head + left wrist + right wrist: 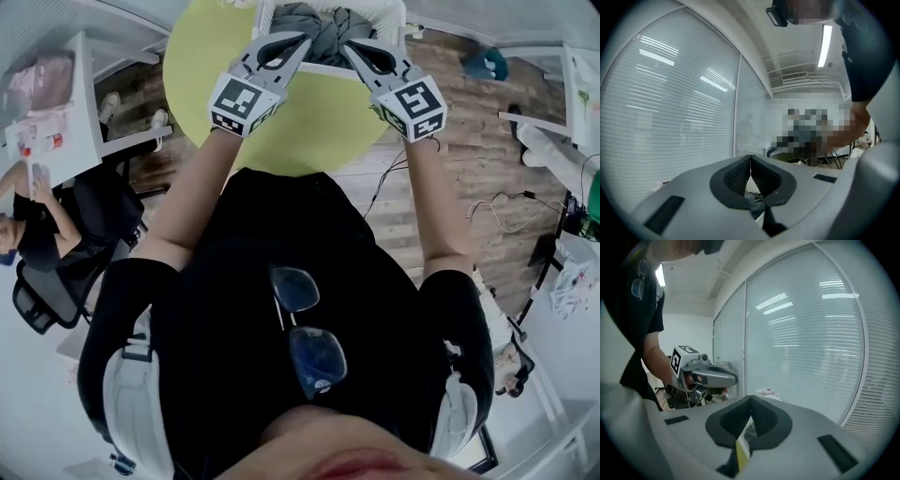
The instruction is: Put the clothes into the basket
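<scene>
**Head view.** The dark grey crumpled cloth bundle [323,23] lies inside the white plastic basket [396,17]. The basket stands on the far part of the round yellow-green table [309,131]. Both tools are raised on the near side of the basket and point into it. The left gripper [302,40] comes at the basket from its near left, the right gripper [347,45] from its near right. Their tips sit just beside each other at the near edge of the bundle, and neither is clearly the nearer. As far as the frame shows, the bundle's long axis runs across the basket from left to right, square to the line the tools point along.

**Left gripper view.** The jaws are clenched with the tips meeting, and no fabric shows between the tips. In the gap behind the tips, grey cloth [756,202] and white basket mesh [750,186] appear. This places the tool over the basket with the cloth beneath it.

**Right gripper view.** The jaws are clenched, tips together, with nothing gripped. The gap behind them shows a yellow-green strip of table [739,453]. The left gripper [735,378] appears just beside, at about the same height.

**Judgement.** The cloth appears to be already deposited in the basket. Any further contact calls for a forward and downward approach into the basket.
</scene>
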A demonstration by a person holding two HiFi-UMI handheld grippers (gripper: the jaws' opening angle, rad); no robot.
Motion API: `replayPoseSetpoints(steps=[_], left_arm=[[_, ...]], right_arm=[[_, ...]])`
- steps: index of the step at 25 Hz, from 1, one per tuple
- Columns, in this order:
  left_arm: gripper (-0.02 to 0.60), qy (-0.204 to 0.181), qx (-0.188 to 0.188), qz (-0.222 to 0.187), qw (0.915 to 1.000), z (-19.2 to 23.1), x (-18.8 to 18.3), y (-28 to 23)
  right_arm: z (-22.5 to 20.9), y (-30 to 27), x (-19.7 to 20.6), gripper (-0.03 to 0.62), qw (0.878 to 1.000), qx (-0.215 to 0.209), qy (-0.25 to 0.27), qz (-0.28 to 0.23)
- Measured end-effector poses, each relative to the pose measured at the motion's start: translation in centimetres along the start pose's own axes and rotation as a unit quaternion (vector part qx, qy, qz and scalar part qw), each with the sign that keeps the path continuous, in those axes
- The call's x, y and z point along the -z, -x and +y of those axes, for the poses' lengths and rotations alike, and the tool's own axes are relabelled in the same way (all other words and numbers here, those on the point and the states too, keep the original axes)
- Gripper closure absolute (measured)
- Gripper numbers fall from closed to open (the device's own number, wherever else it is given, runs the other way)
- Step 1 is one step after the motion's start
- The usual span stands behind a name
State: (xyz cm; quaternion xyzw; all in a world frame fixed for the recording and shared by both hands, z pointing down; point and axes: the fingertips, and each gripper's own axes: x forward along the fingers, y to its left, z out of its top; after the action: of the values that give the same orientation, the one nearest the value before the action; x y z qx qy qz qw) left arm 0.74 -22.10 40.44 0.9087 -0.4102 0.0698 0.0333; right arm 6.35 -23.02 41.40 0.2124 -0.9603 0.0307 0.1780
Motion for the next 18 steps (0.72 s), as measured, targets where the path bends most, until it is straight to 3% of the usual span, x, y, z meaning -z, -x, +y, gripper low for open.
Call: replayPoseSetpoints(steps=[7,18], left_arm=[[0.571,-0.004,0.013,-0.019,0.9997,-3.3,-2.5,1.5],[0.571,-0.002,0.014,-0.027,0.9995,-5.4,-3.5,2.8]], right_arm=[[2.9,4.0,-3.3,0.569,0.995,0.021,-0.029,-0.093],[5.1,6.4,-5.4,0.569,0.99,0.027,-0.031,-0.133]])
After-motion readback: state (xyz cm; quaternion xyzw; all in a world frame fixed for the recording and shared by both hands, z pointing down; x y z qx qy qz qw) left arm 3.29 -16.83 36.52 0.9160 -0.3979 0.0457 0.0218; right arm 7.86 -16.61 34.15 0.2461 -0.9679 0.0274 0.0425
